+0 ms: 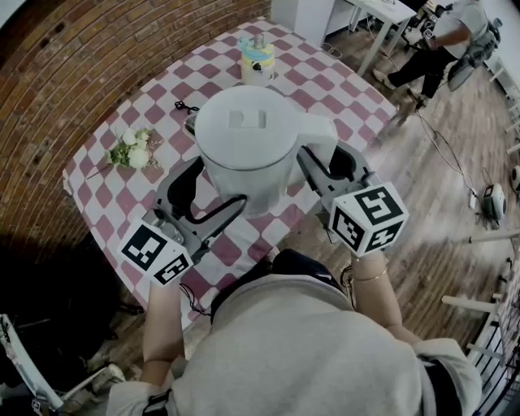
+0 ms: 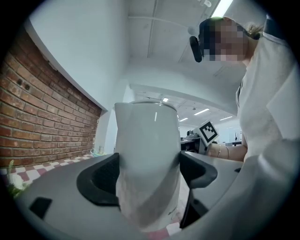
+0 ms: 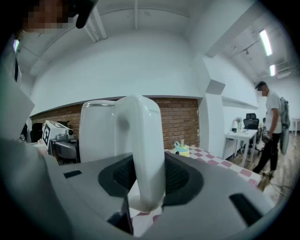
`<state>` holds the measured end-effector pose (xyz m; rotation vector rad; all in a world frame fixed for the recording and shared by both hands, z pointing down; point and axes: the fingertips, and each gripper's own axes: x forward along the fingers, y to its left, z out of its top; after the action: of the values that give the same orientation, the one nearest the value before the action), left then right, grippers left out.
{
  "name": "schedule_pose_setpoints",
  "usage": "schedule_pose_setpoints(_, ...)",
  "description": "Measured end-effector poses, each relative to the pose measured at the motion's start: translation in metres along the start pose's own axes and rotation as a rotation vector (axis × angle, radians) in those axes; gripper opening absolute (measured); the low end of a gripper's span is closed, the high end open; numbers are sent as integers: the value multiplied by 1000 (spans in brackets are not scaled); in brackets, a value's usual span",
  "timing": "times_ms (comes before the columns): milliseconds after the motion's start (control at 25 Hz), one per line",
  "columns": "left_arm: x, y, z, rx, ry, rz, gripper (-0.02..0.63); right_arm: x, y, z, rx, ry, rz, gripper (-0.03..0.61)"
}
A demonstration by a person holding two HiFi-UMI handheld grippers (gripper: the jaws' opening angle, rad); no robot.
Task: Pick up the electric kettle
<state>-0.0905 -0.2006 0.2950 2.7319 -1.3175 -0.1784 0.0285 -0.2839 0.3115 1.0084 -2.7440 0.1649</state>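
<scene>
A white electric kettle (image 1: 244,138) hangs above the red-and-white checked table (image 1: 97,175), held between both grippers. My left gripper (image 1: 207,191) comes in from the lower left and is shut on the kettle's body (image 2: 147,159); its dark pads (image 2: 105,176) press on both sides. My right gripper (image 1: 329,162) comes in from the right and is shut on the kettle's curved handle (image 3: 140,159), which stands upright between its jaws. The kettle's body (image 3: 96,131) shows behind the handle. Checked cloth shows below the kettle's base in both gripper views.
A small yellow-and-blue cake-shaped object (image 1: 257,58) stands at the table's far side, a bunch of white flowers (image 1: 132,148) lies at its left, and a small black item (image 1: 185,106) is near them. Brick wall runs behind. A person (image 1: 443,41) stands by a white desk (image 1: 390,16).
</scene>
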Motion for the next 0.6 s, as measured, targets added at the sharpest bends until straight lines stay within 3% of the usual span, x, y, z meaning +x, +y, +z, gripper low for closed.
schedule_pose_setpoints(240, -8, -4, -12, -3, 36, 21, 405, -1, 8, -9, -43, -17, 29, 146)
schedule_pose_setpoints(600, -12, -6, -21, -58, 24, 47, 404, 0, 9, -24, -20, 18, 29, 143)
